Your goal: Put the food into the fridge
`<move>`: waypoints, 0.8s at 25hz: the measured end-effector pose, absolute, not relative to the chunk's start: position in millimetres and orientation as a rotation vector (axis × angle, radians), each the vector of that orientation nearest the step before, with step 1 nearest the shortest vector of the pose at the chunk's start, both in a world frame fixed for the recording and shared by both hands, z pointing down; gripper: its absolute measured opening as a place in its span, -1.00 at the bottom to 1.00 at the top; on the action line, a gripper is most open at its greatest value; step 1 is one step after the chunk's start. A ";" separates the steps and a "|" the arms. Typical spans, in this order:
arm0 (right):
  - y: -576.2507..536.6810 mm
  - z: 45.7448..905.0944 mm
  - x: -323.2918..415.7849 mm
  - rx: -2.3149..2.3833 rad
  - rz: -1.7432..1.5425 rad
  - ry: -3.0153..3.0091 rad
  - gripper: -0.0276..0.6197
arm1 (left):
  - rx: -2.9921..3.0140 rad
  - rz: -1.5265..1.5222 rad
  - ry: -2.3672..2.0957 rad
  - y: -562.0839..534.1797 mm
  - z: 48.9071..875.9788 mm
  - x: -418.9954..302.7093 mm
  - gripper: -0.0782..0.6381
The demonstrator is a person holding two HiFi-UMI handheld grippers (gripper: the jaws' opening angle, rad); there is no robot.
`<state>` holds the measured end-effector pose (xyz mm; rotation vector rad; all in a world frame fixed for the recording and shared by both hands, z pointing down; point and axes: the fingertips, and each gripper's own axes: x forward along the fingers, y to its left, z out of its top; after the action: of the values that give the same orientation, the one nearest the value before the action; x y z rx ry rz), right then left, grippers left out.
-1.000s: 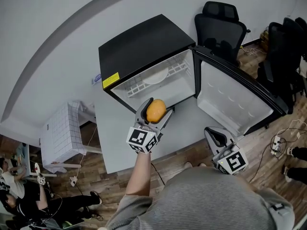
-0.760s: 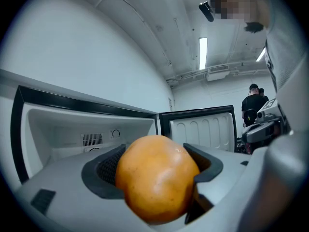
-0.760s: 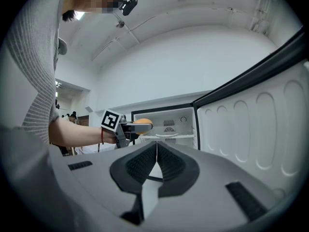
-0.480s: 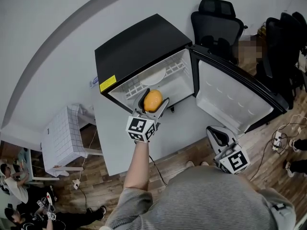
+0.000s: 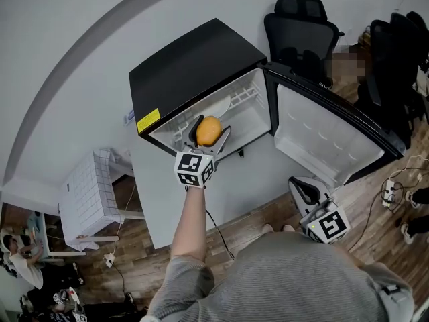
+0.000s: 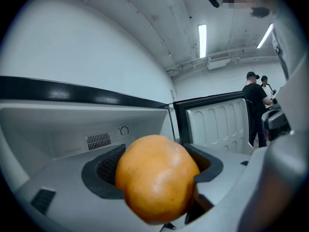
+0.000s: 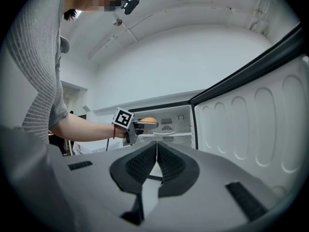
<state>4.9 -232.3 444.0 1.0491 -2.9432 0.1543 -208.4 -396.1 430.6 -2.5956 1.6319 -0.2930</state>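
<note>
Two grippers in view: left gripper [image 5: 208, 129] clamps an orange fruit [image 6: 157, 178] at the mouth of the open fridge [image 5: 194, 66], just above its white shelf [image 7: 169, 135]. Right gripper [image 7: 155, 163] closed, empty, near the fridge door [image 5: 328, 139].

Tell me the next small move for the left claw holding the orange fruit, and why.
Probably ease the left claw a little deeper into the open black mini fridge, over the white wire shelf, before lowering. Its pads are clamped on the round orange fruit, which sits only at the fridge's mouth, with a white plate on the shelf beyond it.
</note>
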 end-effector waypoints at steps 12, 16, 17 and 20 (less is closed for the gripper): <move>-240.3 450.5 4.5 1.083 0.172 -2.911 -0.87 | -2.503 -0.526 1.695 -445.9 434.9 -231.0 0.26; -243.6 451.7 4.0 1.095 0.177 -2.906 -0.87 | -2.505 -0.550 1.723 -456.2 438.5 -234.3 0.26; -244.6 452.2 3.9 1.097 0.178 -2.903 -0.87 | -2.500 -0.562 1.722 -457.7 439.6 -234.8 0.26; -247.1 453.9 3.1 1.100 0.181 -2.898 -0.87 | -2.461 -0.605 1.709 -462.3 443.2 -234.9 0.26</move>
<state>3.1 -247.1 453.9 1.0996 -2.8977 0.1814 -234.9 -462.3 443.2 -2.4607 1.7087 -0.6050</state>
